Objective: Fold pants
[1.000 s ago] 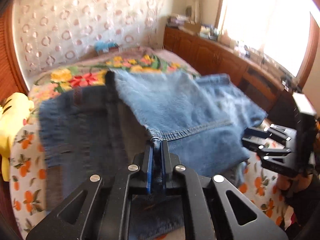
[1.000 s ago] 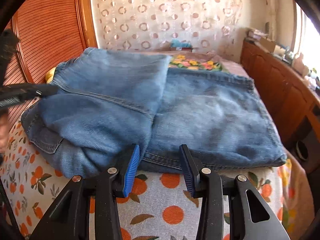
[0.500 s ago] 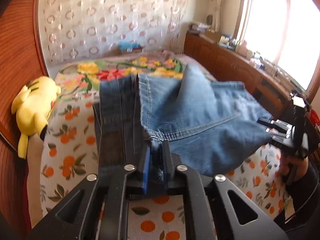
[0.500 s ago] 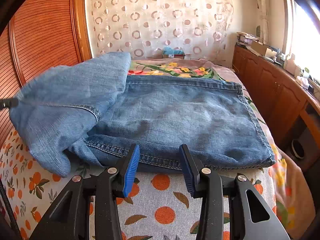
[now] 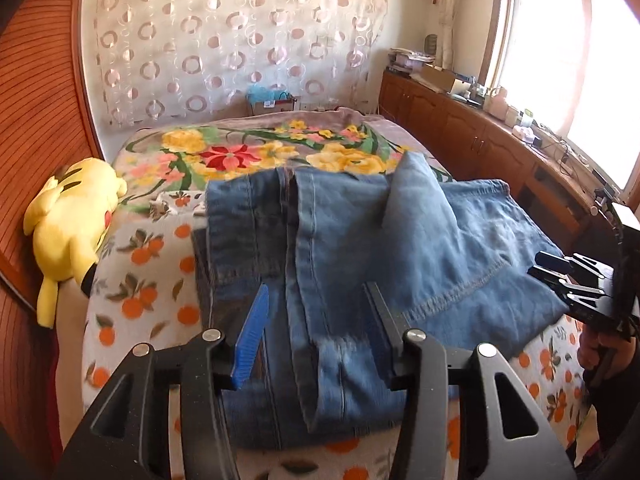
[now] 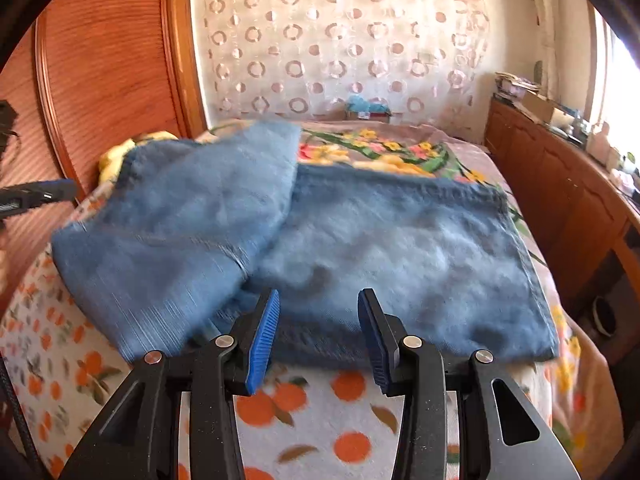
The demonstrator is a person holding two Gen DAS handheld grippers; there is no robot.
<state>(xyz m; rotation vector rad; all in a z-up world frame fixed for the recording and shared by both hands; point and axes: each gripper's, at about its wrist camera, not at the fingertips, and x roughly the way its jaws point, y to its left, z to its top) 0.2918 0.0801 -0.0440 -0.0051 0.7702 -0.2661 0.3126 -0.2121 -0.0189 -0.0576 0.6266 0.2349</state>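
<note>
The denim pants (image 5: 360,248) lie folded on the bed (image 5: 140,280), filling mid-frame, long axis running away toward the curtain, a stitched hem flap across the right. Left gripper (image 5: 316,336) fingers are opening over the cloth; right gripper (image 6: 318,332) fingers stand apart, empty.

Home bedroom, bed (image 5: 136,280) with floral blanket, curtain (image 5: 240,40), wooden cabinets (image 5: 460,136)

Black claw (image 6: 314,336), blue ribbed pads (image 6: 262,338), silver screws.
</note>
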